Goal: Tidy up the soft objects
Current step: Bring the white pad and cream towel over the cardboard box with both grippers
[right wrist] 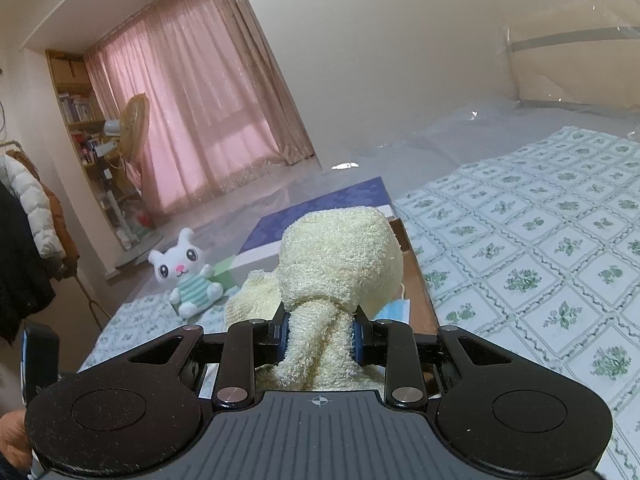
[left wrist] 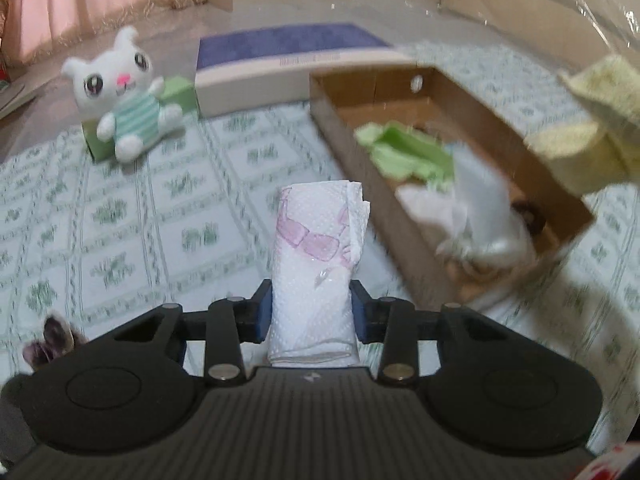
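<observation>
Our left tool (left wrist: 312,312) pinches the folded tissue pack (left wrist: 314,264) above the bed; our right tool (right wrist: 320,336) clamps the yellow towel (right wrist: 340,264) near the cardboard box (left wrist: 576,204); loose folds may slip free.

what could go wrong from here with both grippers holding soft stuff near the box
1. The left gripper pinches only the near end of the folded tissue pack; most of it sticks out past the pads, so it may sag or slip.
2. The right gripper grips a narrow bunched neck of the yellow towel; its bulk could pull free.
3. The cardboard box already holds a green cloth and white items, so added things may spill over its low wall.
</observation>
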{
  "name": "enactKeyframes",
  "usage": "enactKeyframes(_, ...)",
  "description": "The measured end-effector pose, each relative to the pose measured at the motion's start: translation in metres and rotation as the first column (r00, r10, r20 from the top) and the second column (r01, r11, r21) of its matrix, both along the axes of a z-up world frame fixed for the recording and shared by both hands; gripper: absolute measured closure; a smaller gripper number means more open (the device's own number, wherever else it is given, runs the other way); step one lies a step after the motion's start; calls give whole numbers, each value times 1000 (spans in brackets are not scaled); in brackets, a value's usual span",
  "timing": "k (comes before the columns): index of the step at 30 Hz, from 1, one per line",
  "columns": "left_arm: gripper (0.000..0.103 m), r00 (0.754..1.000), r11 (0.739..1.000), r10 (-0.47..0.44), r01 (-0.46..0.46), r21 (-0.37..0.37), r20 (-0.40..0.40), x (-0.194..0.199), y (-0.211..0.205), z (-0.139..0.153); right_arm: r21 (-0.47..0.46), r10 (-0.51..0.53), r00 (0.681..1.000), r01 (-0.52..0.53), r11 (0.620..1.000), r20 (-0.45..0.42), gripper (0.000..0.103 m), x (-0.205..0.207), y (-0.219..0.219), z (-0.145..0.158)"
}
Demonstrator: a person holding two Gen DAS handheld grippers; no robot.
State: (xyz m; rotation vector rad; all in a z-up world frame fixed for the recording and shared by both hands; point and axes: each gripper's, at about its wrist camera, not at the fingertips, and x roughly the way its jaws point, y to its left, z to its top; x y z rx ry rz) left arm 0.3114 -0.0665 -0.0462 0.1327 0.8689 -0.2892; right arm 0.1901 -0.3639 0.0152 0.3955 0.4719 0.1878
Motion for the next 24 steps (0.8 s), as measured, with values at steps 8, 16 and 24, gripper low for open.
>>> enactKeyframes(8,67,999,996,4,1,-86,54,41,-37,39,92,16,1000,-17,996,11,74,39,-16,6)
enactKeyframes(16,67,999,987,29,-26,-160,18,106,-91,47,174,-9,1000,10,985,-9,74,113,-35,-2)
enactKeyframes(24,67,996,989,77,-82,-123,-45,170,-124,14,12,-42,997,43,999,-58,74,189,-36,-31)
